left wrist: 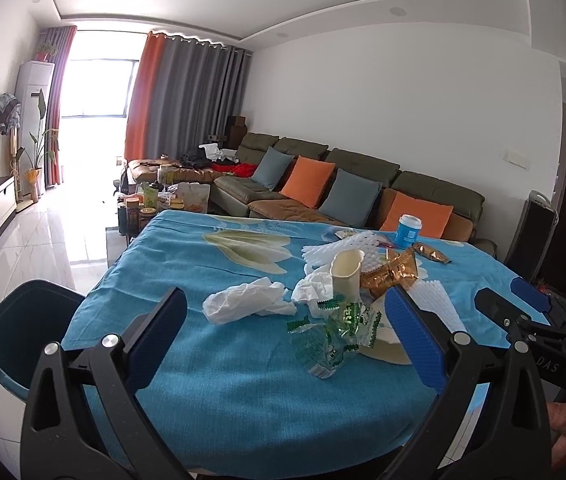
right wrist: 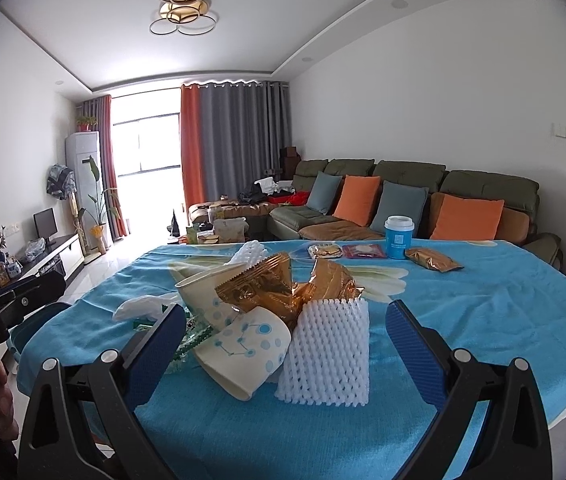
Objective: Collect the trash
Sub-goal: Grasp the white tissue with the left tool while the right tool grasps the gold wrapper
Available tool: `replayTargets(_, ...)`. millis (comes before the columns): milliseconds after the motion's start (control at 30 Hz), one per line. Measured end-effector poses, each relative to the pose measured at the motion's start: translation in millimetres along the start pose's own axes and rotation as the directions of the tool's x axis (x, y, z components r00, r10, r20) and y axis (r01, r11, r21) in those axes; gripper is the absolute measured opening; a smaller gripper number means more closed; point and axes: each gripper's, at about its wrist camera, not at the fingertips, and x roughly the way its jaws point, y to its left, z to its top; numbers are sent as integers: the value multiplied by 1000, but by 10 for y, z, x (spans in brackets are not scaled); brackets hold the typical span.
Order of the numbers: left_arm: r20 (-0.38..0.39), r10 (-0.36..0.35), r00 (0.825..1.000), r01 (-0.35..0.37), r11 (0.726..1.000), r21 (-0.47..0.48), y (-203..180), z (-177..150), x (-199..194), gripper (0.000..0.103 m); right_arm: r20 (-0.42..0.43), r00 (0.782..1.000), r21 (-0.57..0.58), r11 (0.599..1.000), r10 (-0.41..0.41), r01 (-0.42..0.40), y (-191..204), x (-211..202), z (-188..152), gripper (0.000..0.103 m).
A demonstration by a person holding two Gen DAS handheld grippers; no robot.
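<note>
A pile of trash lies on the blue-clothed table (left wrist: 211, 392). In the left wrist view I see a crumpled white tissue (left wrist: 249, 300), green-and-clear candy wrappers (left wrist: 331, 332), an upright paper cup (left wrist: 346, 272), gold foil wrappers (left wrist: 395, 272) and white foam netting (left wrist: 357, 248). My left gripper (left wrist: 285, 320) is open and empty, hovering just before the wrappers. In the right wrist view a tipped dotted paper cup (right wrist: 243, 352), a white foam net sleeve (right wrist: 329, 348) and gold foil wrappers (right wrist: 283, 288) lie between the open, empty fingers of my right gripper (right wrist: 285, 328).
A dark teal bin (left wrist: 23, 332) stands at the table's left edge on the floor. A blue lidded cup (right wrist: 399, 236), a gold packet (right wrist: 433, 259) and flat snack packets (right wrist: 347, 251) lie at the far side. A sofa with cushions (right wrist: 403, 200) stands behind.
</note>
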Motion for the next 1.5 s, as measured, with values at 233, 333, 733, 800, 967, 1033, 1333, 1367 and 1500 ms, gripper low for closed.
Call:
replayTargets(233,-16,5,1000,-5,1000,17,-1,14,117,97,-16,1000,-7,1000,2,-3,15,101,26,96)
replayTargets(333,-21,14,1000,-13,999,33,-13,26,199,97,-31,999,-4,1000,17,-17,23,169,41,96)
replayTargets(733,-122,52,991,-45,997,60,117,47,719,97,-107,994,-31,999,22,-25,36,623,151,96)
replayTargets(800,-151,58,987,-51,997,50,162,39,825,97,-117,993,-39,999,19,-24,43,687,178,96)
replayTargets(967,-201,75,977,-76,997,0,336,33,1021,97,-148,989,-56,998,26,-34,72,836,207,92)
replayTargets(1033,-219,92,971,-96,995,-4,403,33,1107,97,-170,985,-62,997,31,-43,83,897,196,86)
replayTargets(1333,-321,91,943,-94,996,6,483,4,1466,97,-249,967,-54,996,58,-74,99,1148,168,67)
replayTargets(1367,-331,83,940,-88,996,-1,501,0,1508,97,-252,966,-53,996,60,-76,98,1175,174,66)
replayTargets(1500,-385,66,921,-81,996,-22,565,-39,1678,87,-260,963,-52,995,72,-88,93,1237,184,57)
